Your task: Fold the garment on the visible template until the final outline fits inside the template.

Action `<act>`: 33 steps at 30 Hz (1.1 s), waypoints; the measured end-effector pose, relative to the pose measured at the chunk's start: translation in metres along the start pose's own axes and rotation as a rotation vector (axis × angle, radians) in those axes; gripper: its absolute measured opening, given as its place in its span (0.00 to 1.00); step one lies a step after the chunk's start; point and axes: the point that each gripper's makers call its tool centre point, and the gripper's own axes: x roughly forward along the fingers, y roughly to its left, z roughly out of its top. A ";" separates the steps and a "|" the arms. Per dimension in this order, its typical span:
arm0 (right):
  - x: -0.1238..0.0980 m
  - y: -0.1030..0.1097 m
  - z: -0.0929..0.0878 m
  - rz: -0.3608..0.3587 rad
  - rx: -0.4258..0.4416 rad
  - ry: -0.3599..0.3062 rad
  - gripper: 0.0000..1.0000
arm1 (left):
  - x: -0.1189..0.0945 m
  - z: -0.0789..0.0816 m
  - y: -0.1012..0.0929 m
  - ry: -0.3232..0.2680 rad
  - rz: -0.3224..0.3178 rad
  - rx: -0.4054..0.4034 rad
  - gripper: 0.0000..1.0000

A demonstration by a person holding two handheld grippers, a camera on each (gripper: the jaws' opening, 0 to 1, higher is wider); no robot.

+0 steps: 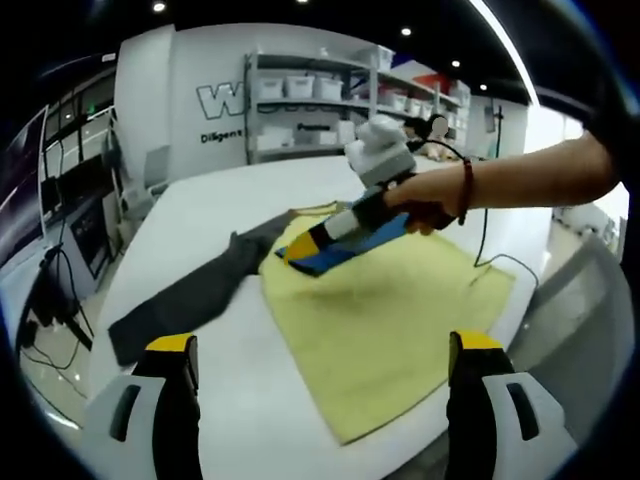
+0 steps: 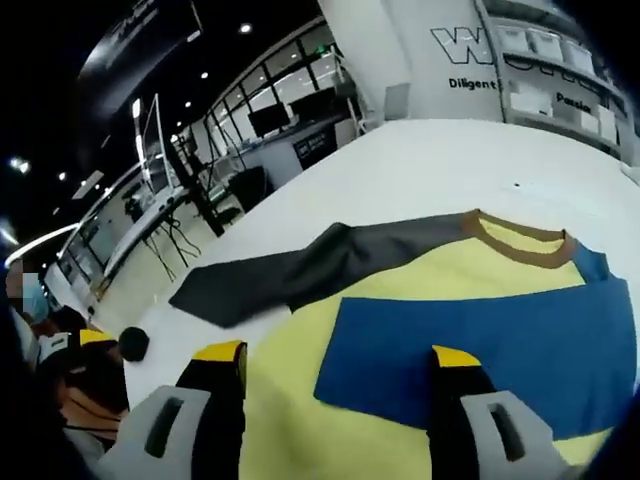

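A yellow garment (image 1: 390,310) with a brown collar (image 2: 525,245) lies flat on the white table (image 1: 200,220). Its dark grey sleeve (image 1: 185,295) stretches out to the left. A blue rectangular panel (image 2: 480,345) covers the chest; I cannot tell whether it belongs to the garment. My left gripper (image 1: 325,345) hovers open over the near hem, nothing between its jaws. A person's hand (image 1: 430,200) holds my right gripper (image 1: 300,250) low over the collar end. In the right gripper view, my right gripper (image 2: 338,355) stands open over the blue panel's edge.
A black cable (image 1: 490,255) trails over the table's right side near the edge. Shelves with white bins (image 1: 310,90) stand behind the table. Desks with monitors (image 2: 290,115) line the room to the left. A black round object (image 2: 133,343) sits beside the table edge.
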 end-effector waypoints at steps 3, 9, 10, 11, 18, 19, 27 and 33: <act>-0.005 -0.011 0.004 -0.028 -0.015 -0.024 0.86 | 0.000 -0.001 -0.001 0.006 -0.002 -0.003 0.99; -0.019 -0.030 0.013 -0.045 -0.039 -0.033 0.97 | -0.001 0.001 -0.001 0.003 -0.003 -0.003 0.99; -0.022 -0.035 0.014 -0.050 -0.038 -0.035 0.96 | -0.001 0.001 -0.002 0.006 -0.003 -0.004 0.99; -0.024 -0.040 0.016 -0.060 -0.039 -0.035 0.96 | -0.002 0.000 -0.002 0.010 -0.002 -0.003 0.99; -0.047 -0.078 0.023 -0.147 -0.073 -0.035 0.95 | -0.002 0.000 -0.005 0.010 -0.006 -0.003 0.99; -0.051 -0.086 0.026 -0.159 -0.072 -0.042 0.95 | -0.001 0.001 -0.005 0.006 -0.009 -0.005 0.99; -0.079 -0.143 0.038 -0.265 -0.050 -0.056 0.92 | 0.000 0.001 -0.004 0.010 -0.008 -0.005 0.99; -0.090 -0.174 0.039 -0.295 -0.015 -0.045 0.94 | 0.002 0.000 -0.004 0.026 -0.009 -0.006 0.99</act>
